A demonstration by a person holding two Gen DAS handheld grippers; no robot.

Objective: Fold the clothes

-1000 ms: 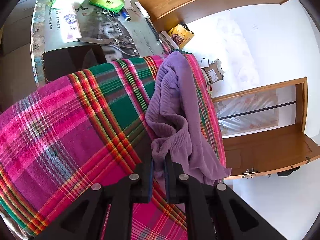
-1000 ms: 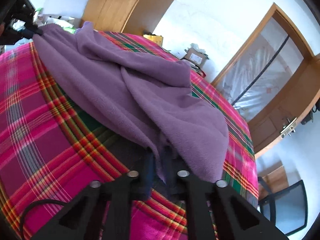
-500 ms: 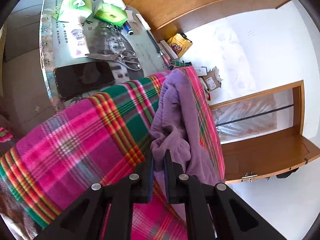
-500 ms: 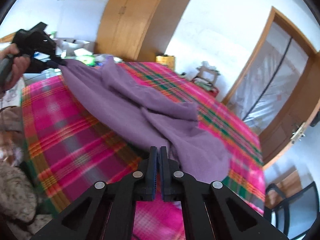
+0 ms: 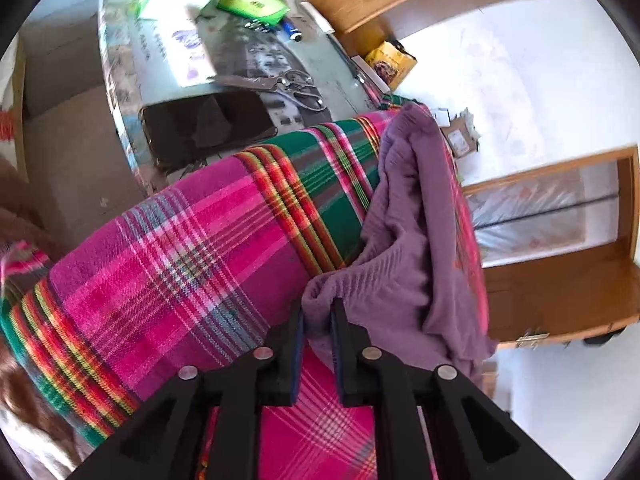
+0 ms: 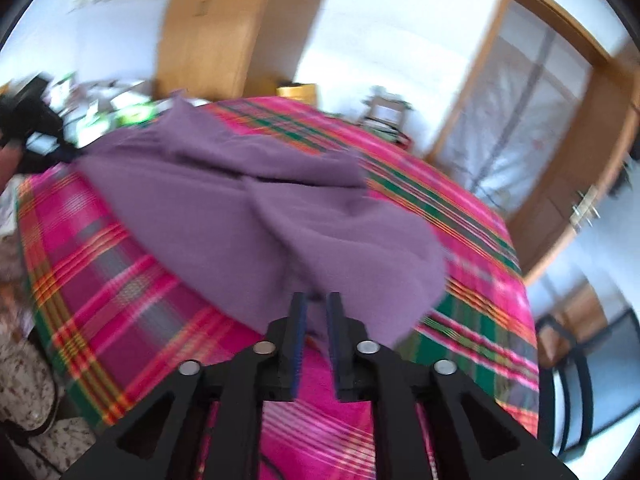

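Garment: one purple sweater [image 5: 416, 216] lies spread over the plaid blanket [image 5: 180, 264], with folds across its middle; in the right wrist view the sweater [image 6: 256, 216] reaches from the far left side to the near edge.
Left gripper: the left gripper [image 5: 317, 312] is clenched on a bunched edge of the sweater, and the cloth stands up between its two fingers.
Right gripper: the right gripper [image 6: 316, 304] has purple cloth between its two fingers, which stand a little apart; the picture is blurred, so it is not clear if the grip is firm.
Blanket: one, pink with green, red and yellow stripes; it covers a wide surface under the sweater.
Tabletop: one grey tabletop [image 5: 120, 92] beyond the blanket, carrying things.
Phone: one dark phone [image 5: 208, 128] lies flat just beside the blanket's edge.
Scissors: one pair of scissors [image 5: 292, 86] beyond the phone.
Tissue packs: two green packs [image 5: 252, 2], near each other at the far end.
Door: one wooden door [image 6: 540, 128] with a glass panel, on the right.
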